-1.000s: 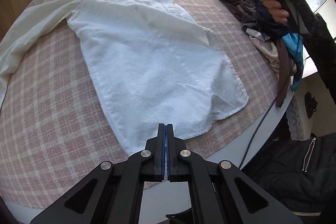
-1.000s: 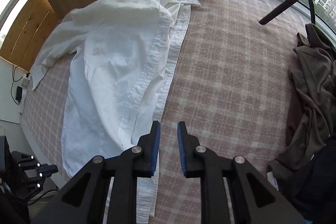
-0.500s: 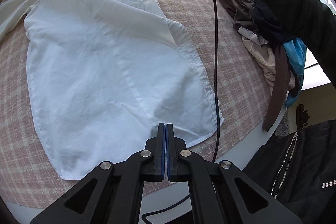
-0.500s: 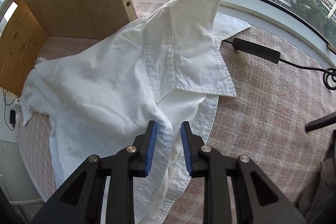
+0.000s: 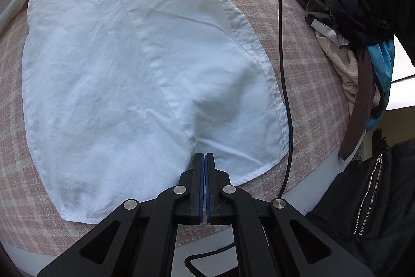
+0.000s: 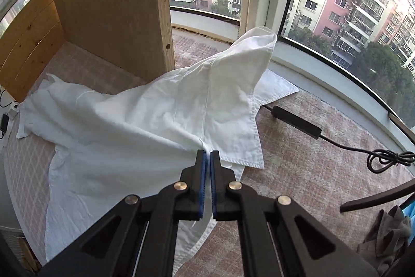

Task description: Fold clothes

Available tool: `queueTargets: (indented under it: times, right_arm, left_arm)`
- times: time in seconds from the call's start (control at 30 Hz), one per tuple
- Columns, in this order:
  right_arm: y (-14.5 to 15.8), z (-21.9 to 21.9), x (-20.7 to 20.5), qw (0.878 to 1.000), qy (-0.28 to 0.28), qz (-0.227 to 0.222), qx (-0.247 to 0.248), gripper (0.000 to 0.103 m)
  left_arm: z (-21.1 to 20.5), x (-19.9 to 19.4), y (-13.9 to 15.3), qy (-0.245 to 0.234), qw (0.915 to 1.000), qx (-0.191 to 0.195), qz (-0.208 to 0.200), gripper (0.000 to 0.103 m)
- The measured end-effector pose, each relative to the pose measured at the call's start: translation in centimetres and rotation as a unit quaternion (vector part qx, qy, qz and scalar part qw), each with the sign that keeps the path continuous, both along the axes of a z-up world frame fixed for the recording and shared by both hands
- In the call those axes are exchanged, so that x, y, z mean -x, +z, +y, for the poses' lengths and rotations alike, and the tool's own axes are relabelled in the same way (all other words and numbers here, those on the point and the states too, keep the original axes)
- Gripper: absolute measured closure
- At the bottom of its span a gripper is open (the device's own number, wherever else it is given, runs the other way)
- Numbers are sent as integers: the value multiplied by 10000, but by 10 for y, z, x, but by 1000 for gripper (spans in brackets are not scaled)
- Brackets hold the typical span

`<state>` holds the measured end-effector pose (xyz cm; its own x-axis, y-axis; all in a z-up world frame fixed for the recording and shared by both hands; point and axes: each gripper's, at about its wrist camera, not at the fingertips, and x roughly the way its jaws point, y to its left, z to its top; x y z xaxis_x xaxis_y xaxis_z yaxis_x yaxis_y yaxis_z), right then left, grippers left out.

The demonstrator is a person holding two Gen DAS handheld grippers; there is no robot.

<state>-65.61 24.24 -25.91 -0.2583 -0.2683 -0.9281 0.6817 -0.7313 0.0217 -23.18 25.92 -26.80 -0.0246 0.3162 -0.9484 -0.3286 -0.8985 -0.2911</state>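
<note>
A white button-up shirt (image 5: 124,64) lies spread on the pink checked tablecloth (image 5: 15,173). My left gripper (image 5: 203,160) is shut over the shirt's bottom hem, at the seam where the front panels meet; whether it pinches cloth I cannot tell. My right gripper (image 6: 208,156) is shut on the shirt (image 6: 145,126) just below the collar (image 6: 249,64), and the collar stands up in a peak behind it. One sleeve (image 6: 44,98) trails to the left.
A pile of dark, cream and blue clothes (image 5: 347,25) lies at the table's right edge. A black cable (image 5: 282,69) runs over the shirt's right hem. A black power brick and coiled cord (image 6: 295,121) lie near the window. A wooden cabinet (image 6: 109,4) stands behind.
My right gripper moved up to the collar area and closed on the shirt. My left gripper moved forward over the bottom hem and stays shut.
</note>
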Motion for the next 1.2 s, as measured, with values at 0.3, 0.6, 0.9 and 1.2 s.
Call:
queueTargets:
  times: [0.3, 0.6, 0.9, 1.2]
  right_arm:
    - [-2, 28, -17, 9979, -157, -622, 97, 69]
    - [-33, 56, -100, 9847, 180, -1722, 199, 69]
    - [-20, 59, -114, 9817, 121, -1818, 556, 101]
    - [-50, 66, -107, 9821, 107, -1874, 144, 74]
  left_arm:
    - [-20, -10, 38, 138, 9992, -21, 388, 102]
    - [17, 8, 44, -245, 9968, -520, 558, 99]
    - [50, 13, 4, -683, 9969, -348, 167, 95]
    - [51, 8, 3, -770, 9966, -198, 226, 95]
